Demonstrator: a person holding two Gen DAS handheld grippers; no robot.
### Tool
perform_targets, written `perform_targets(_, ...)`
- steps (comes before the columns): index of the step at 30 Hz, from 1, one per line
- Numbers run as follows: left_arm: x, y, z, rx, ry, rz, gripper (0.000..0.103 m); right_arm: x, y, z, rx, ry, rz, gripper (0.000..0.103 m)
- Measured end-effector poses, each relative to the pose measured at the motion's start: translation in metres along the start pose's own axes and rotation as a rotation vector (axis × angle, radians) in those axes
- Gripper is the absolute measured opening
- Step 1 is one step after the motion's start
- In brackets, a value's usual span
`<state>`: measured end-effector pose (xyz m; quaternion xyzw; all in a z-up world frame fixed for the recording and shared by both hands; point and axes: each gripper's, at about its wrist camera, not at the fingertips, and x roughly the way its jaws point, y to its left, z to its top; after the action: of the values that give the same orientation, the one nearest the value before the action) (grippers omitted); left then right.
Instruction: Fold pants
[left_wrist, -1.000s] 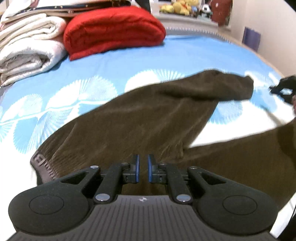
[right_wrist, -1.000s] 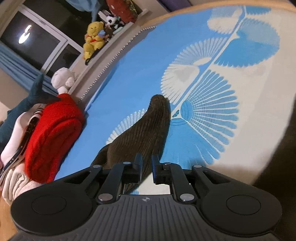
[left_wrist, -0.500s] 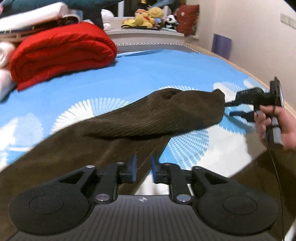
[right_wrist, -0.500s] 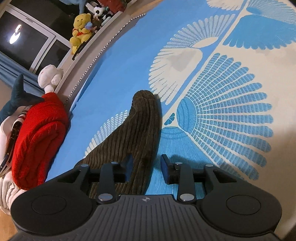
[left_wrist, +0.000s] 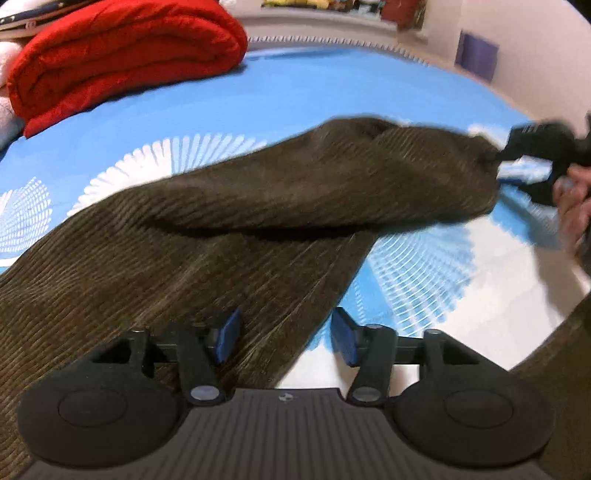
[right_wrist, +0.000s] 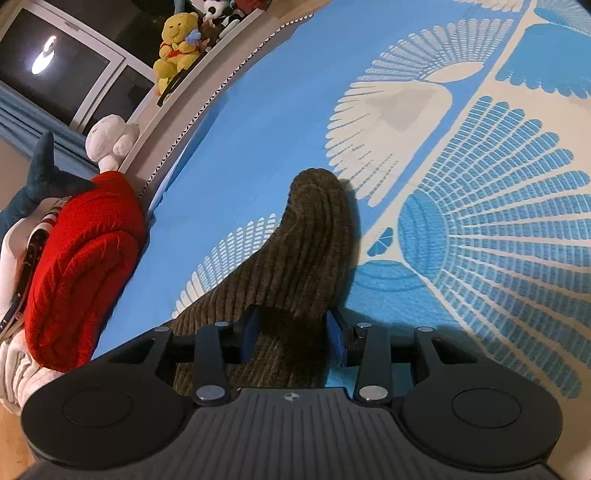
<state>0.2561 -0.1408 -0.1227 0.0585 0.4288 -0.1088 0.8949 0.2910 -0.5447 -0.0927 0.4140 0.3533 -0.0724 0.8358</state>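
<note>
The left gripper (left_wrist: 286, 339) was opening, its blue pads apart over the edge of the brown corduroy pants (left_wrist: 229, 236), gripping nothing. The right gripper (right_wrist: 291, 334) was released; the end of one pant leg (right_wrist: 295, 258) lay between its spread pads, whether touching them could not be told. The pants lay across a bed sheet (right_wrist: 480, 229) printed blue and white. Farther off, a folded red blanket (left_wrist: 122, 55) rested beside white bedding, and a yellow stuffed toy (right_wrist: 177, 48) sat on a ledge below a dark window (right_wrist: 55, 62).
</note>
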Motion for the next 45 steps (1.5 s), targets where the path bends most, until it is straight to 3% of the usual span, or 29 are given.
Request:
perform_targets(1, 0.001, 0.000, -0.001, 0.012, 0.002, 0.013, 0.046, 0.000, 0.002, 0.000, 0.000, -0.004, -0.005, 0.026)
perform_targets(2, 0.001, -0.001, 0.000, 0.024, 0.001, 0.015, 0.028, 0.000, 0.006, 0.001, 0.001, -0.008, -0.008, 0.020)
perform_targets(4, -0.003, 0.001, 0.004, 0.040, 0.009, 0.025, 0.010, -0.005, 0.017, 0.006, 0.000, -0.028, 0.003, 0.010)
perform_targets(9, -0.051, 0.022, 0.020, 0.059, -0.081, 0.020, 0.008, -0.051, 0.072, 0.027, -0.081, -0.165, 0.133, 0.007)
perform_targets(11, -0.071, 0.029, 0.017, 0.123, -0.093, 0.014, 0.008, -0.081, 0.094, 0.022, -0.153, -0.251, 0.134, 0.007)
perform_targets(12, -0.079, 0.034, 0.013, 0.159, -0.080, 0.012, 0.008, -0.096, 0.099, 0.016, -0.181, -0.295, 0.109, 0.007)
perform_targets(13, -0.083, 0.038, 0.010, 0.176, -0.053, -0.011, 0.008, -0.106, 0.100, 0.008, -0.196, -0.331, 0.030, 0.007)
perform_targets(14, -0.085, 0.043, 0.005, 0.185, -0.004, -0.041, 0.008, -0.109, 0.095, -0.001, -0.171, -0.314, -0.098, 0.007)
perform_targets(15, -0.083, 0.046, -0.001, 0.197, 0.057, -0.055, 0.008, -0.104, 0.083, -0.008, -0.113, -0.239, -0.204, 0.007)
perform_targets(17, -0.076, 0.049, -0.013, 0.232, 0.134, -0.069, 0.009, -0.091, 0.047, -0.022, 0.026, -0.056, -0.348, 0.008)
perform_targets(19, -0.068, 0.052, -0.021, 0.218, 0.178, -0.100, 0.010, -0.084, 0.011, -0.030, 0.138, 0.048, -0.376, 0.011)
perform_targets(21, -0.067, 0.054, -0.021, 0.195, 0.183, -0.105, 0.012, -0.089, -0.010, -0.028, 0.196, 0.037, -0.360, 0.015)
perform_targets(24, -0.070, 0.056, -0.014, 0.172, 0.173, -0.109, 0.018, -0.093, -0.025, -0.015, 0.138, -0.030, -0.324, 0.040)
perform_targets(29, -0.071, 0.040, -0.014, 0.192, 0.131, -0.130, 0.052, -0.097, -0.055, 0.014, 0.260, -0.146, -0.255, 0.044)
perform_targets(34, -0.072, 0.013, -0.018, 0.248, 0.081, -0.141, 0.061, -0.078, -0.073, 0.030, 0.272, -0.090, -0.156, 0.047)
perform_targets(37, -0.073, 0.003, -0.016, 0.264, 0.053, -0.151, 0.062, -0.077, -0.064, 0.039, 0.200, -0.098, -0.186, 0.047)
perform_targets(41, -0.077, -0.008, -0.011, 0.274, 0.011, -0.174, 0.065, -0.084, -0.043, 0.047, -0.008, -0.157, -0.202, 0.054)
perform_targets(43, -0.076, -0.013, -0.010, 0.280, 0.004, -0.186, 0.065, -0.074, -0.036, 0.049, -0.103, -0.127, -0.168, 0.071)
perform_targets(45, -0.073, -0.017, -0.011, 0.280, 0.003, -0.188, 0.067, -0.059, -0.034, 0.048, -0.155, -0.083, -0.148, 0.081)
